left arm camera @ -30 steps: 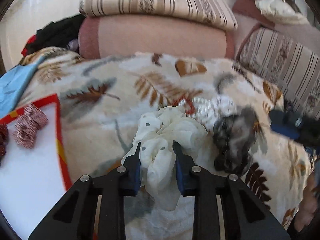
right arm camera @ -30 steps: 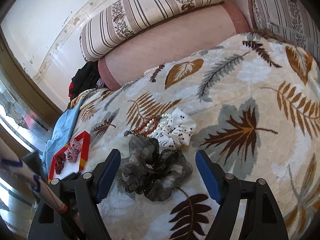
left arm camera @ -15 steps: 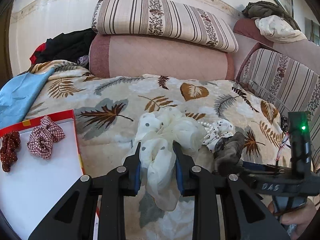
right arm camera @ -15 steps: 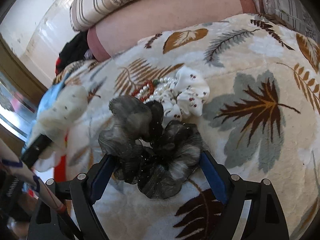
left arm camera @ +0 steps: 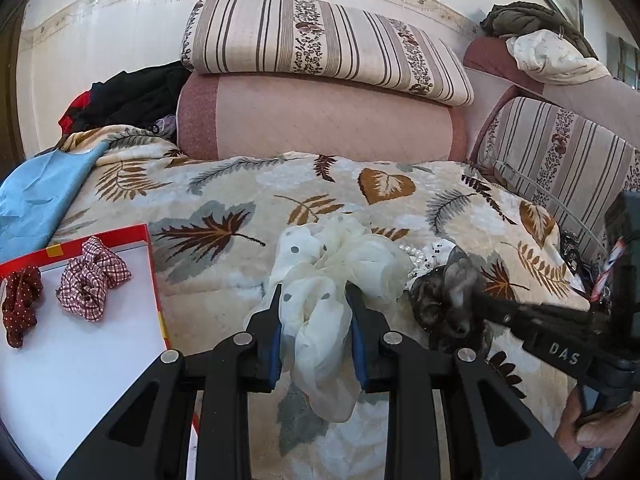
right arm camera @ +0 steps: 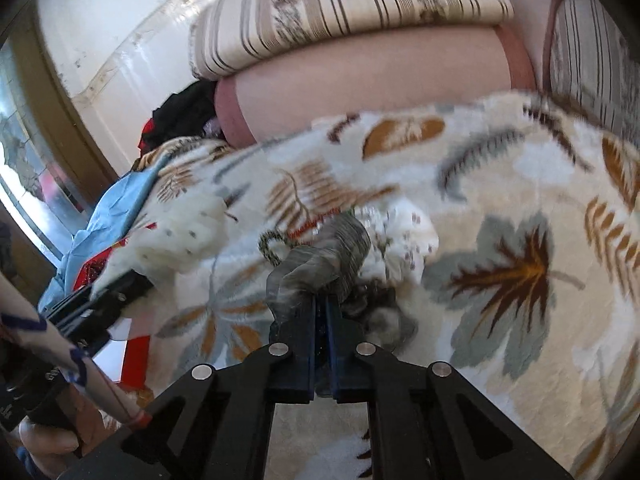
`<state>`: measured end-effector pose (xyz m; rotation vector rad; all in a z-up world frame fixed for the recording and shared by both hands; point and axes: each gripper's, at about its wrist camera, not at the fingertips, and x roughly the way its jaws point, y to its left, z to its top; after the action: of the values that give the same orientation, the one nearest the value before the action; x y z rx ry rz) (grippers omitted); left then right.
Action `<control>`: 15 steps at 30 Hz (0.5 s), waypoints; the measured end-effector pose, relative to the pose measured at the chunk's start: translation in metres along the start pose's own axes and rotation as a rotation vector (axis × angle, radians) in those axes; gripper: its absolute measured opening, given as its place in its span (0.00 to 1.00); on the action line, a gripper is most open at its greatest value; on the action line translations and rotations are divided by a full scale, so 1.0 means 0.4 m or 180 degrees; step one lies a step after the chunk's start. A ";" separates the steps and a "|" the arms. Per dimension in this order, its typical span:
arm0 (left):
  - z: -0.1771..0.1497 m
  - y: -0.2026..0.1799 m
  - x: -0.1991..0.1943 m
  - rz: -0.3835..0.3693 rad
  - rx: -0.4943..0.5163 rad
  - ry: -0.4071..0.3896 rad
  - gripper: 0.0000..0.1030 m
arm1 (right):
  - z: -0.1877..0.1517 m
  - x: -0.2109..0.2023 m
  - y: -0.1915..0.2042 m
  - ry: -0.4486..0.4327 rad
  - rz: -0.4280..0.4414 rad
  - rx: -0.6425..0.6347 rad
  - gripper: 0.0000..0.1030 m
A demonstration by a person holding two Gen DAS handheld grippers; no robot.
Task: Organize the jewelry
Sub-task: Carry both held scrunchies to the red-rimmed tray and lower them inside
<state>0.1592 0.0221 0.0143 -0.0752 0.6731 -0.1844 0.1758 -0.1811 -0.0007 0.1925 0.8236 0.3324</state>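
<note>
Jaws of the left gripper (left arm camera: 314, 300) stand partly closed, clamped on a cream dotted scrunchie (left arm camera: 332, 276) whose sheer folds bulge above and hang below the blue pads. The right gripper (right arm camera: 320, 308) is pinched nearly together on a grey-black scrunchie (right arm camera: 324, 260), the fabric bunched ahead of its tips over the leaf-print blanket (left arm camera: 240, 200). Just beyond lie a white printed scrunchie (right arm camera: 404, 236) and strands of beads (left arm camera: 416, 256), blurred. At the left edge a red-rimmed white tray (left arm camera: 152, 276) holds a checked scrunchie (left arm camera: 92, 280) and a dark red dotted scrunchie (left arm camera: 20, 304), near each other.
</note>
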 end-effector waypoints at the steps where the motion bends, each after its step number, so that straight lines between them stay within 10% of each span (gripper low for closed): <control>1: -0.001 -0.001 0.001 0.0010 0.0005 -0.0001 0.26 | 0.003 -0.002 0.005 -0.0009 -0.0020 -0.0029 0.05; 7: 0.001 0.000 0.004 0.0016 -0.0004 0.0019 0.26 | 0.009 -0.003 -0.027 -0.0002 -0.0078 0.0140 0.25; 10: 0.001 0.003 0.004 0.0020 -0.0014 0.0008 0.26 | 0.012 -0.021 -0.034 -0.0114 -0.0064 0.0211 0.62; 15: 0.002 0.006 0.004 0.0028 -0.0013 0.0000 0.26 | 0.013 -0.033 -0.006 -0.0217 -0.0005 0.0085 0.72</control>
<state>0.1612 0.0242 0.0136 -0.0760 0.6739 -0.1746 0.1718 -0.1884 0.0113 0.2269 0.7611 0.3117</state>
